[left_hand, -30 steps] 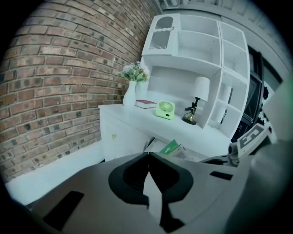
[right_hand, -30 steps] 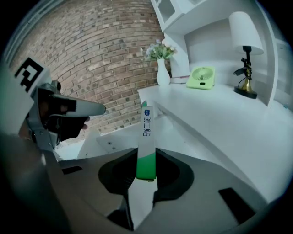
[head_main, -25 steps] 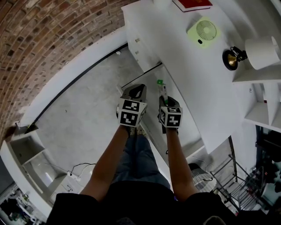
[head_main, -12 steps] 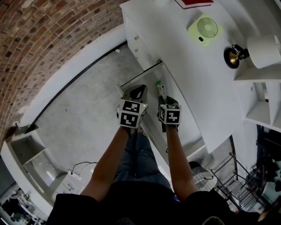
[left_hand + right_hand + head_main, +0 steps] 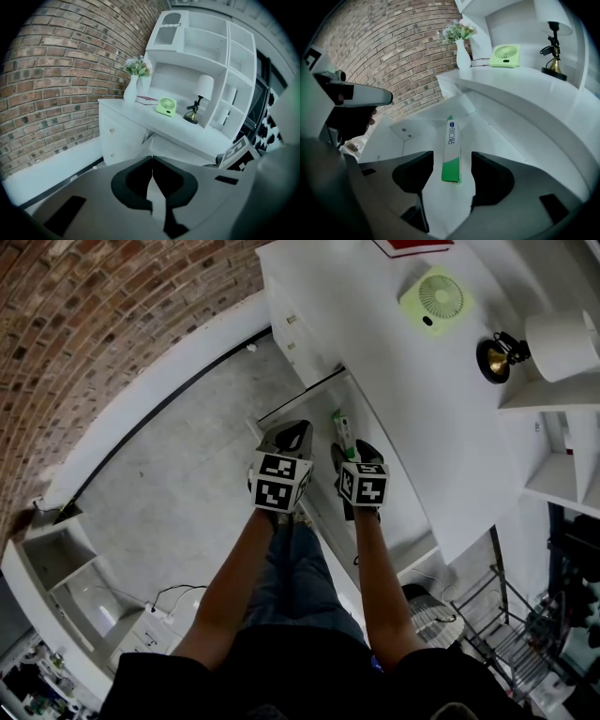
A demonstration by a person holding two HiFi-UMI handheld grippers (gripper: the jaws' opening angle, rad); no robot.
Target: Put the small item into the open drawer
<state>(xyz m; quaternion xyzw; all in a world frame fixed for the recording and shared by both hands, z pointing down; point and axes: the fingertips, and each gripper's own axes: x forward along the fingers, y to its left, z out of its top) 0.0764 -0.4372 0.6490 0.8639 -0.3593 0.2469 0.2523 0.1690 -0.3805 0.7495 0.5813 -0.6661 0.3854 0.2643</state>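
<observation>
The small item is a long green and white box (image 5: pixel 452 150). It lies flat on the floor of the open white drawer (image 5: pixel 501 140), pointing away from me. My right gripper (image 5: pixel 452 161) hangs just over its near end; the jaws are opening and stand apart on either side of the box without pressing it. From the head view the box (image 5: pixel 342 425) shows ahead of the right gripper (image 5: pixel 348 450), inside the drawer (image 5: pixel 314 413). My left gripper (image 5: pixel 292 439) hovers to the left of the drawer. Its jaws (image 5: pixel 152 161) are shut with nothing between them.
The white desk top (image 5: pixel 394 362) above the drawer carries a green fan (image 5: pixel 436 301), a brass lamp (image 5: pixel 495 362) and a red book (image 5: pixel 412 247). A vase with flowers (image 5: pixel 461 51) stands at its far end. A brick wall (image 5: pixel 103 324) runs along the left.
The right gripper's jaws have spread apart and let go of the green and white box, which now lies in the drawer. The left gripper has hardly moved.
</observation>
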